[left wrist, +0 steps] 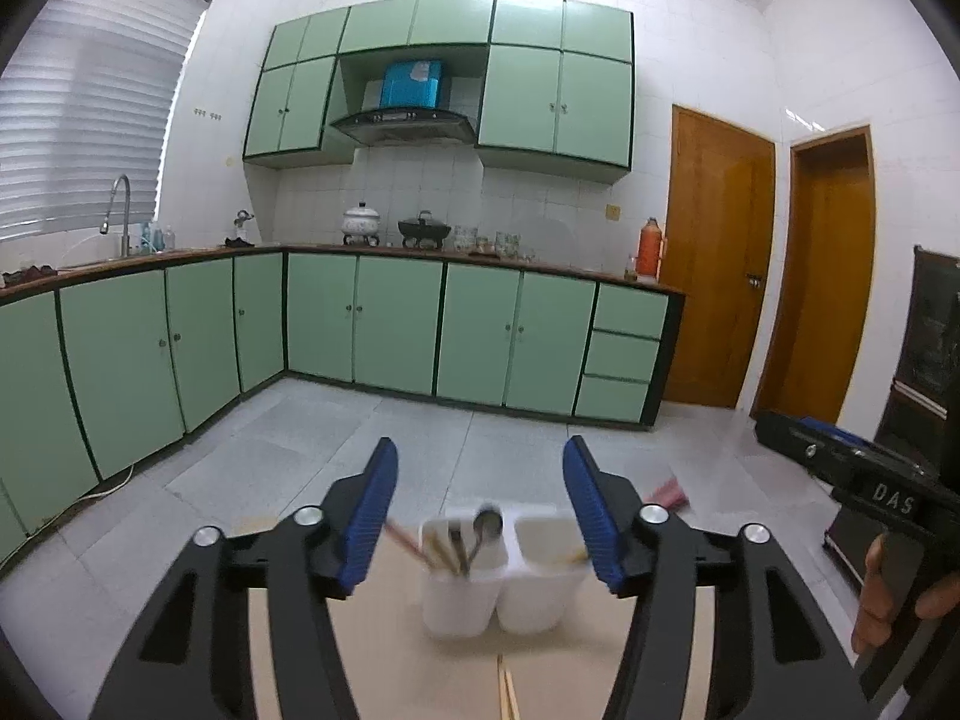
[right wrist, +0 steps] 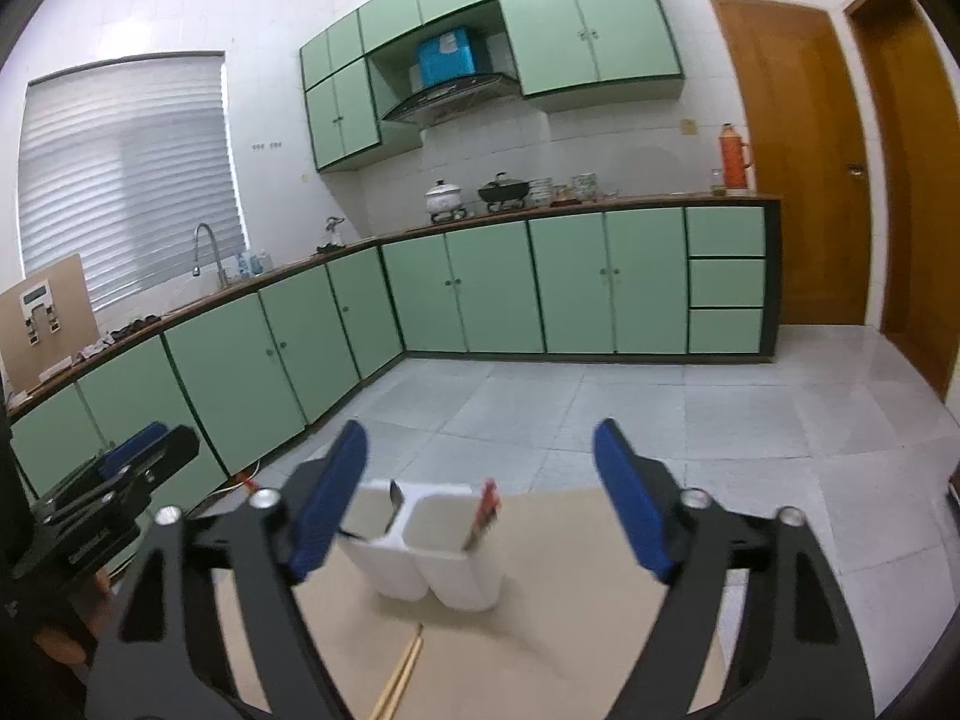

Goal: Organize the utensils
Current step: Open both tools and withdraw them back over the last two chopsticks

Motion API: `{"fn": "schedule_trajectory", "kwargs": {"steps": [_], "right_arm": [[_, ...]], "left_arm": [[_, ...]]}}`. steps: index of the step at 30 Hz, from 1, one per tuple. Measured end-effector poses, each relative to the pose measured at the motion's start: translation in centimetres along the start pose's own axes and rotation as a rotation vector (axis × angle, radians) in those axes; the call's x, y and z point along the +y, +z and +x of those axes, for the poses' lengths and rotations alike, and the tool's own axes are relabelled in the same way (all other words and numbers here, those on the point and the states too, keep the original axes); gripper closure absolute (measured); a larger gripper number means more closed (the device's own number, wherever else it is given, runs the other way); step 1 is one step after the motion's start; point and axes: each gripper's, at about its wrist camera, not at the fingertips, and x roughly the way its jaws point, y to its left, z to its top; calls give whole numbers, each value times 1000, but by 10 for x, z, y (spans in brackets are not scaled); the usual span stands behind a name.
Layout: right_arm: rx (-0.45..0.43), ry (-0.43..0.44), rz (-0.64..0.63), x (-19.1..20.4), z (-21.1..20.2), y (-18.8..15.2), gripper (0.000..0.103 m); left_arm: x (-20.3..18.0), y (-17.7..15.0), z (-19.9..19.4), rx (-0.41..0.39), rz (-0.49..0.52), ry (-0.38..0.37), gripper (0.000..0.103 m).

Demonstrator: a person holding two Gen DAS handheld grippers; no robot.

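White plastic makes up the two-compartment utensil holder (left wrist: 501, 576), which stands on a tan board (left wrist: 600, 660) near the board's far edge, straight ahead of both grippers. In the left wrist view its left compartment holds a metal spoon (left wrist: 487, 525) standing bowl-up among a few other upright handles, blurred, with a pink-tipped stick leaning out to the left. The right compartment shows a pale stick low inside. In the right wrist view red-topped chopsticks (right wrist: 485, 513) lean in the nearer compartment. A pair of pale wooden chopsticks (right wrist: 401, 669) lies flat on the board just in front of the holder.

The left gripper (left wrist: 480, 516) has its blue-padded fingers (left wrist: 375, 516) spread wide, holding nothing, framing the holder from behind. The right gripper (right wrist: 480, 498) is likewise spread apart and empty, its blue pads (right wrist: 633, 498) either side of the holder.

Beyond the board lies a grey tiled floor (right wrist: 660, 414). Green cabinets (left wrist: 390, 324) run along two walls under a dark counter, which carries a white pot (left wrist: 361, 221), a black wok (left wrist: 425, 229) and an orange thermos (left wrist: 649, 247). A wooden door (left wrist: 714, 276) stands at the right.
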Motion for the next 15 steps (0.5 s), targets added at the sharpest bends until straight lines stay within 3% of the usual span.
{"fn": "schedule_trajectory", "kwargs": {"steps": [7, 15], "right_arm": [[46, -84, -18, 6, -31, -69, 12], [147, -97, -29, 25, -42, -143, 9]], "left_arm": [[8, -66, -31, 104, -19, 14, 39], [17, -134, -47, 225, 1, 31, 31]]}}
